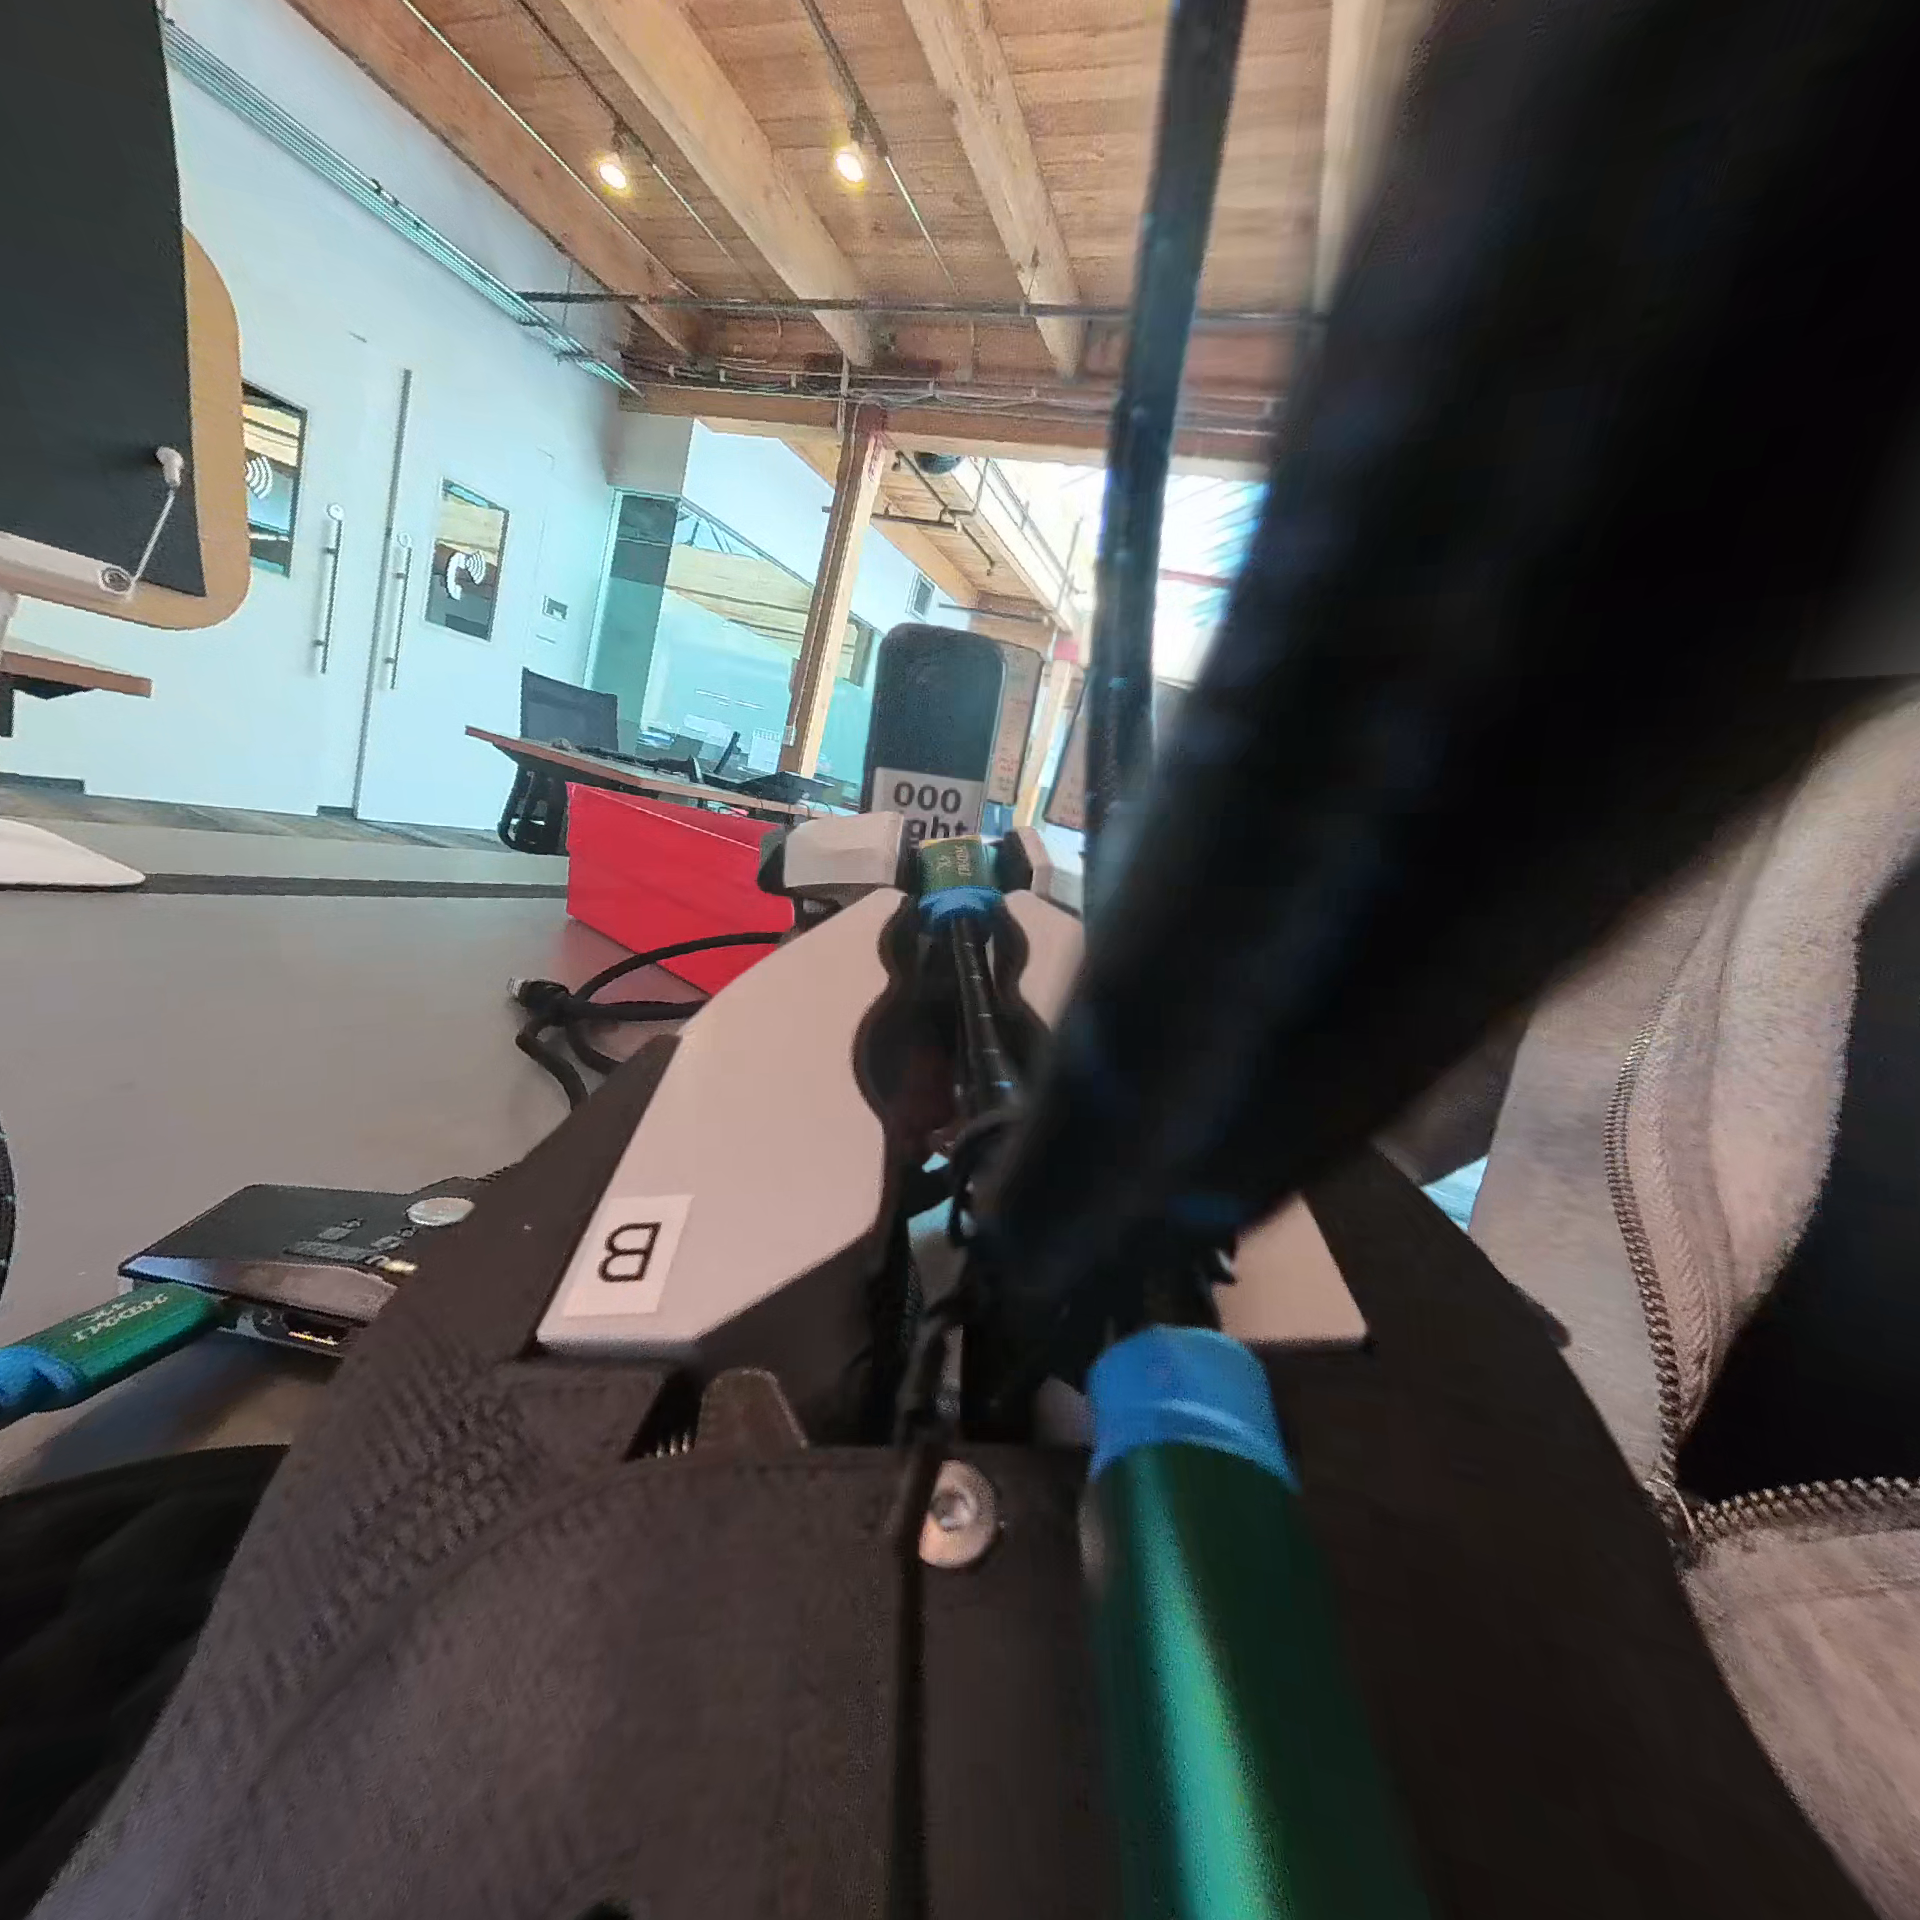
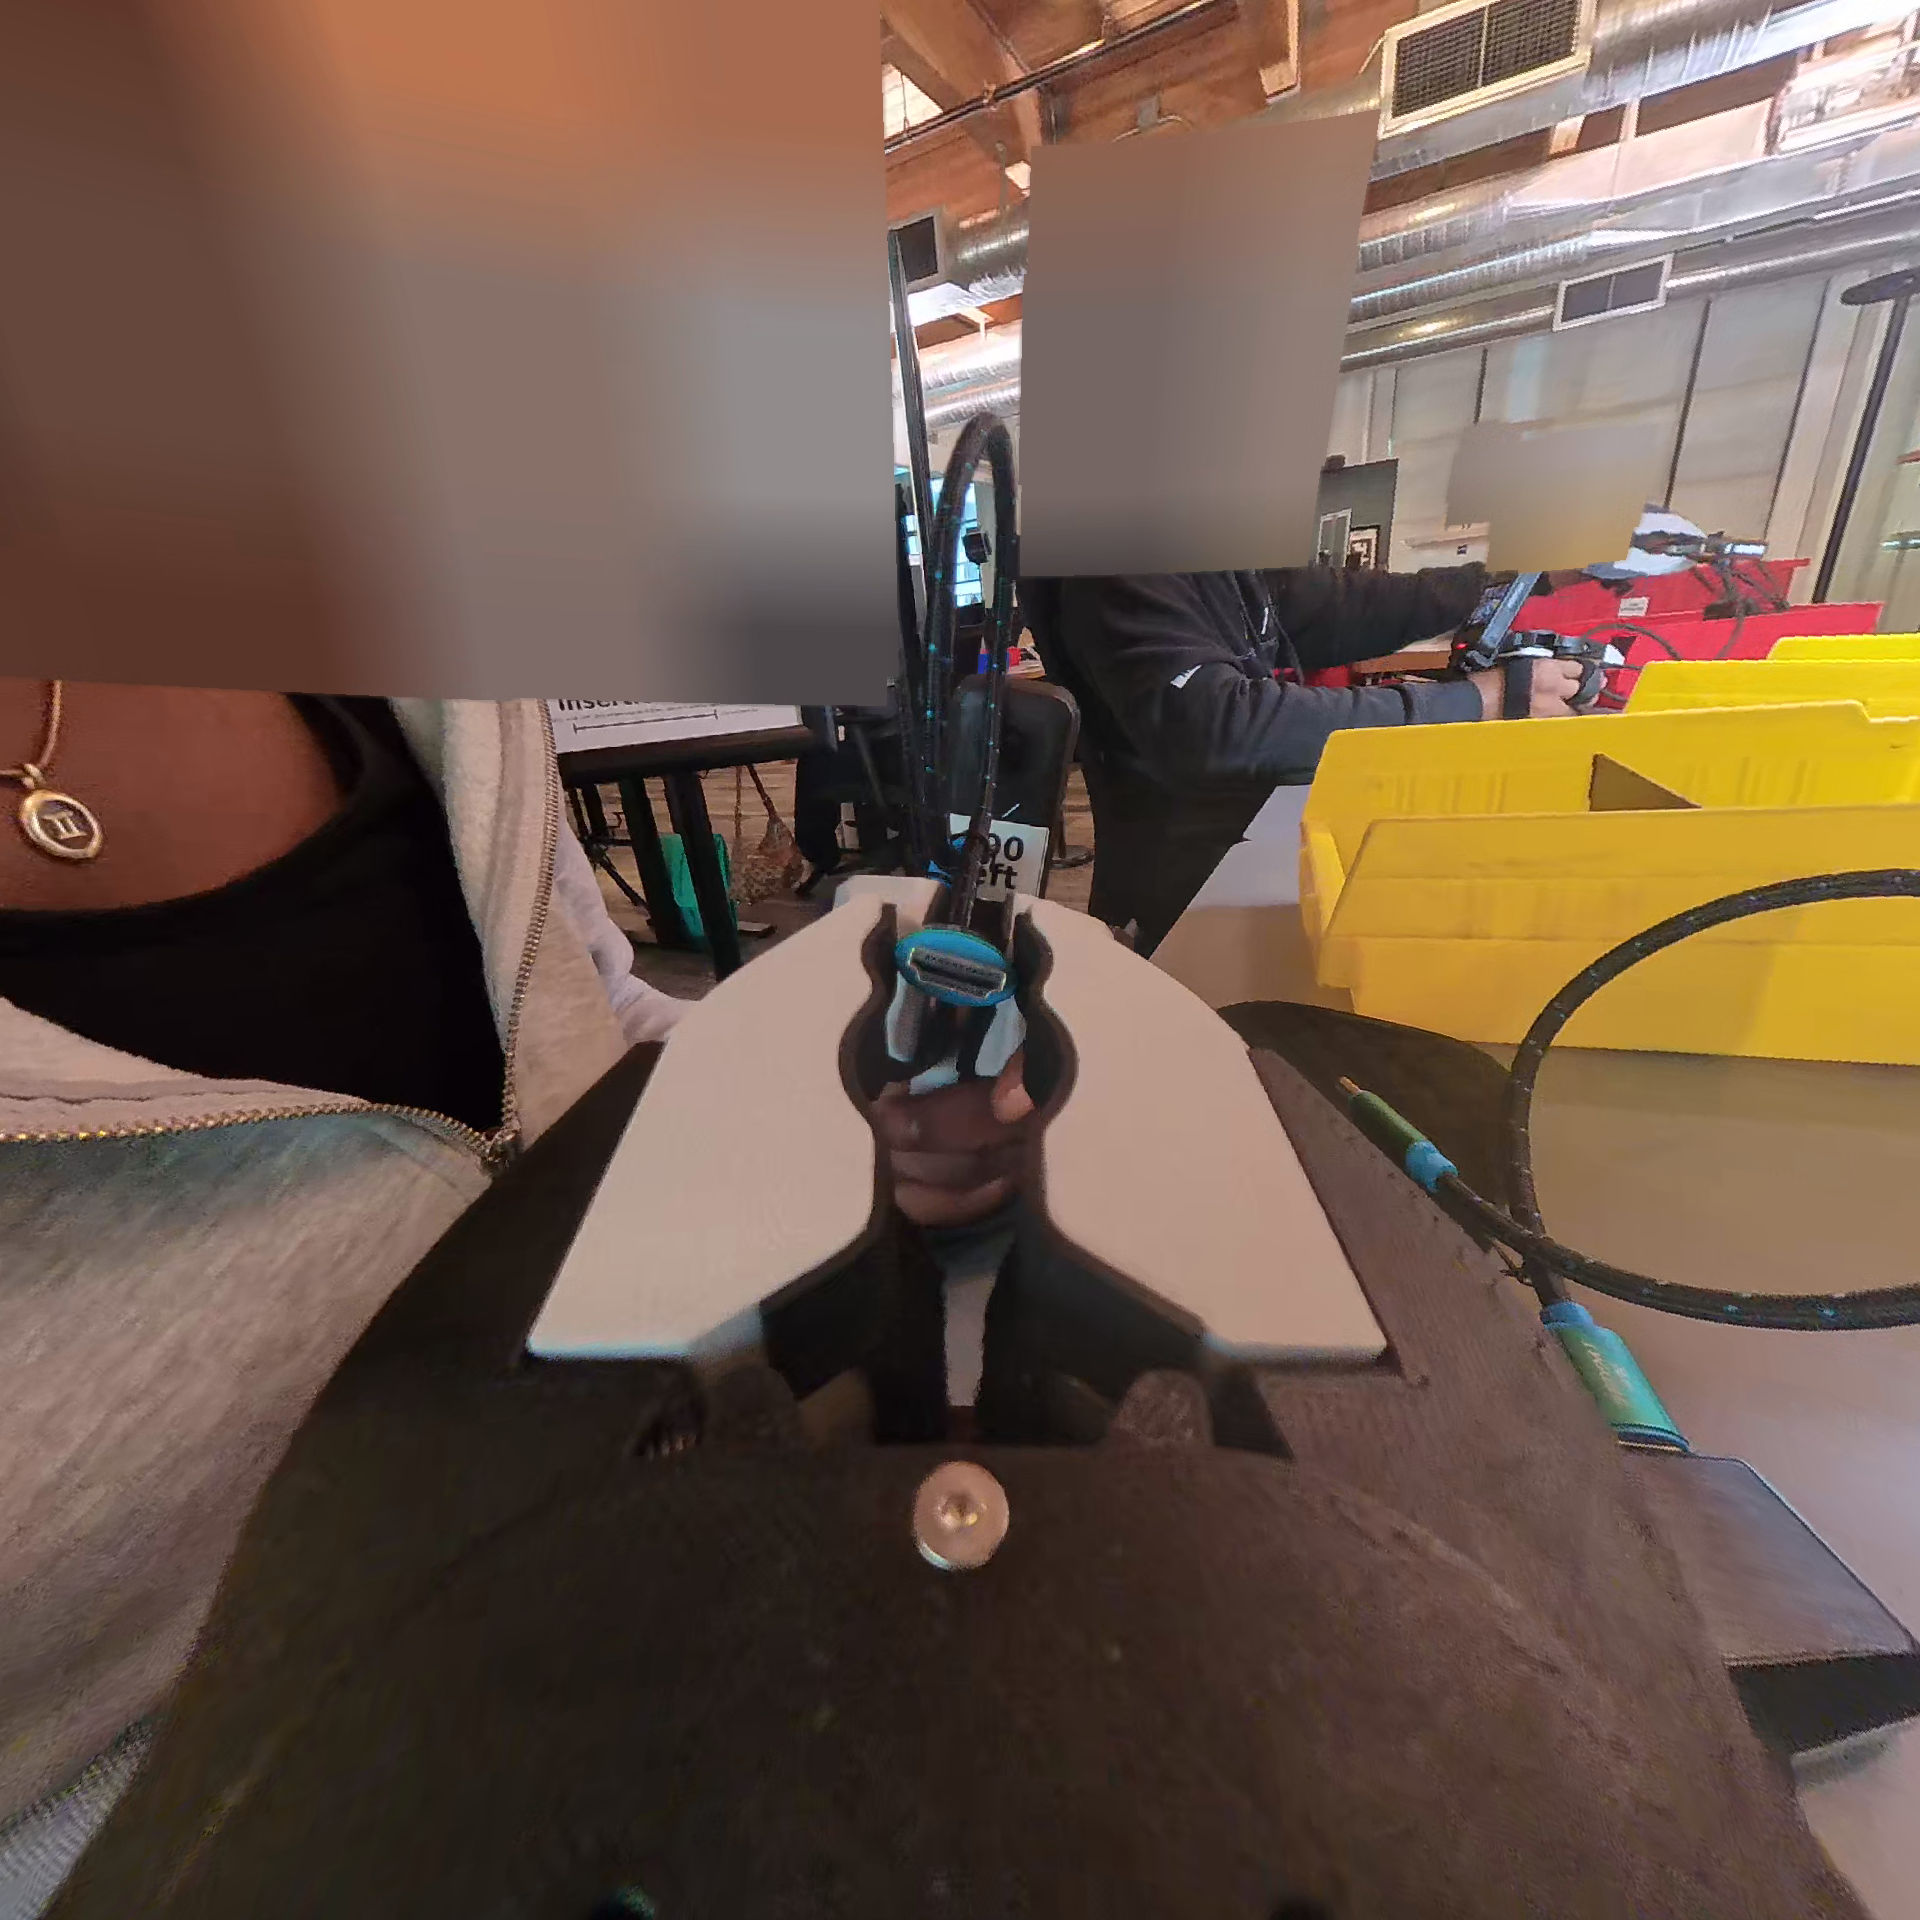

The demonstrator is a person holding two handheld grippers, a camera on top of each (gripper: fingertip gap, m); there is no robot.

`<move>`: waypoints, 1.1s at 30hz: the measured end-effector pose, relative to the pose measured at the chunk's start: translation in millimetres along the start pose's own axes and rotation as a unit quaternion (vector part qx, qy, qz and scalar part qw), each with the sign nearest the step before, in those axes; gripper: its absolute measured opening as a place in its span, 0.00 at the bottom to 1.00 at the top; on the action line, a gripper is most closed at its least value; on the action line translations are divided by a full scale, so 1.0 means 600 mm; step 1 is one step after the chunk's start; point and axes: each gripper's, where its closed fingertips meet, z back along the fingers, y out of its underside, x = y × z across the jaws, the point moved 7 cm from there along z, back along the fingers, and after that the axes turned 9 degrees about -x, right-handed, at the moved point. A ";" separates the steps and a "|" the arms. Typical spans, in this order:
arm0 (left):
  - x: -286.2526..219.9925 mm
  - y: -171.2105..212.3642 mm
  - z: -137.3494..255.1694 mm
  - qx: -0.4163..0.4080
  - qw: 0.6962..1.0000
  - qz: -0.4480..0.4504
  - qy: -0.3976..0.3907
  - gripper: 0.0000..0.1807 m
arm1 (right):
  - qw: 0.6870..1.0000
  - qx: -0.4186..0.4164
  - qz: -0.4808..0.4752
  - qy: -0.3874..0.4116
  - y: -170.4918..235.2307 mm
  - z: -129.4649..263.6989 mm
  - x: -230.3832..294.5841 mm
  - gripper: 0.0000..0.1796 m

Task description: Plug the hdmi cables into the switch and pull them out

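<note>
A green HDMI plug [image 1: 951,864] with a blue collar sits between the tips of both grippers, which face each other above the table. My left gripper [image 1: 956,920] is shut on it, its braided cable running back between the fingers. My right gripper [image 2: 954,920] is shut on the same plug [image 2: 954,971], whose connector face points at the right camera. The black switch [image 1: 281,1252] lies on the table at lower left, with another green plug [image 1: 114,1340] in a port. In the right wrist view the switch [image 2: 1787,1579] is at lower right with that plug [image 2: 1616,1387] in it.
A third green plug [image 1: 1226,1662] hangs blurred close to the left camera. Yellow bins [image 2: 1558,914] stand at the right, a red bin [image 1: 665,883] behind. A black cable bundle [image 1: 571,1013] lies on the table. A person in a grey zip jacket [image 2: 208,1247] is close by.
</note>
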 end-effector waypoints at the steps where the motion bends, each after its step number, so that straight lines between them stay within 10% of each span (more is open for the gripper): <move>1: 0.000 0.000 0.001 0.006 1.000 0.003 0.001 0.08 | 1.000 0.003 0.005 0.000 0.000 0.000 0.001 0.12; 11: 0.000 0.003 0.003 0.017 1.000 0.006 0.000 0.18 | 0.999 0.031 0.043 0.001 0.000 0.001 0.003 0.12; 19: -0.002 -0.017 0.016 0.053 0.994 -0.098 -0.017 0.07 | 0.991 0.108 0.072 0.023 0.000 0.006 -0.006 0.16; 26: 0.027 -0.055 0.071 0.055 0.987 -0.143 -0.047 0.06 | 0.883 0.413 0.070 0.212 0.045 0.118 -0.108 0.33; 33: 0.028 -0.048 0.069 0.080 0.990 -0.115 -0.011 0.06 | 0.862 0.454 0.083 0.211 0.075 0.103 -0.134 0.34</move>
